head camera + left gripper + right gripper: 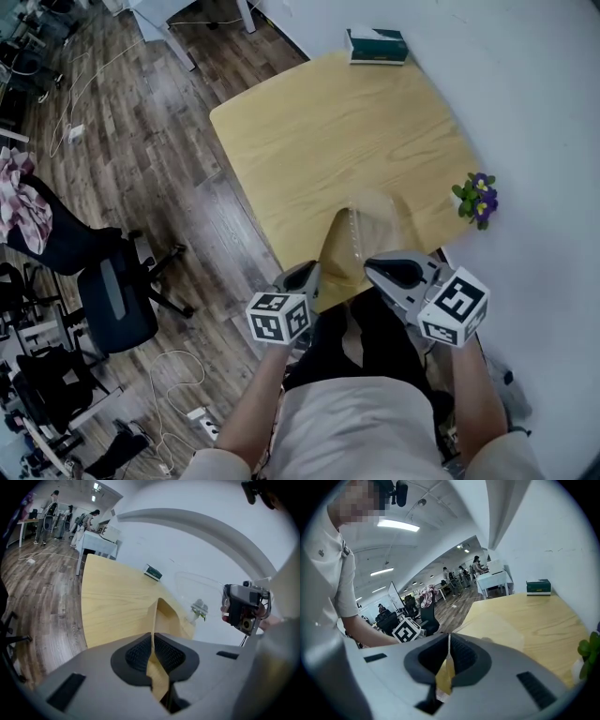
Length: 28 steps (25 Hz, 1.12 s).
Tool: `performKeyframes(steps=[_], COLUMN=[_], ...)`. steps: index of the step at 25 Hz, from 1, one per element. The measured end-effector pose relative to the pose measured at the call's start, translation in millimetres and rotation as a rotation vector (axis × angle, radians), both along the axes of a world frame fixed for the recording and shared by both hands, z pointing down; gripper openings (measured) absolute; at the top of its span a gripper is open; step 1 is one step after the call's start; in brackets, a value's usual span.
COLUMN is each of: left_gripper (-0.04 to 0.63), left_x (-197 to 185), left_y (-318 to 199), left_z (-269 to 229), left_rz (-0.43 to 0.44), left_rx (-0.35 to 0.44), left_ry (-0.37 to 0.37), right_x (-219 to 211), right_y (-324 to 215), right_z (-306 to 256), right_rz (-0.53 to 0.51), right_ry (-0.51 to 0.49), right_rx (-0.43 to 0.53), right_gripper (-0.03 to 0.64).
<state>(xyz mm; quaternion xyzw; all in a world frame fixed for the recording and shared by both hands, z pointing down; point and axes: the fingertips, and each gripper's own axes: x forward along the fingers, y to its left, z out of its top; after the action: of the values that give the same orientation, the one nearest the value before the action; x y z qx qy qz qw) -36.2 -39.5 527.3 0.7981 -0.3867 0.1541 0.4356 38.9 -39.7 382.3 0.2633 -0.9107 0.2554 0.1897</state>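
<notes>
While close together, fingers (300, 277) on bag (364, 225).

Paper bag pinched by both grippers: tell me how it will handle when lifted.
Probably floppy: the paper bag is thin sheet, creased where the left gripper pinches it. Likely light, as nothing shows through its clear part. It may crease or tear if the right gripper pulls away hard.

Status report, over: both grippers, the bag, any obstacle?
Left gripper shut on paper bag. Right gripper shut on it too. Bag at table near edge. Plant and green box stand clear.
</notes>
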Motion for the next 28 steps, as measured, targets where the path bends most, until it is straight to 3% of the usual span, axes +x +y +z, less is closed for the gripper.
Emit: performKeyframes(steps=[7,14,28], left_gripper=[0.023,0.023,0.023], left_x=[-2.2,-3.6,4.4], left_y=[0.2,-2.0,7.6], left_z=[-2.5,-1.8,9.6], left_rz=[-0.04,-0.039,0.061], left_rx=[-0.016,-0.016,-0.004], left_ry=[0.036,0.017,-0.071], right_x=[0.1,7.6,18.8], right_y=[-2.3,5.3,24.7], right_z=[-8.4,-14.3,-12.2], right_rz=[0.019,0.048,0.113], right_ry=[0.037,0.102,0.165], right_rx=[0.039,0.068,0.114], right_gripper=[0.02,0.02,0.02])
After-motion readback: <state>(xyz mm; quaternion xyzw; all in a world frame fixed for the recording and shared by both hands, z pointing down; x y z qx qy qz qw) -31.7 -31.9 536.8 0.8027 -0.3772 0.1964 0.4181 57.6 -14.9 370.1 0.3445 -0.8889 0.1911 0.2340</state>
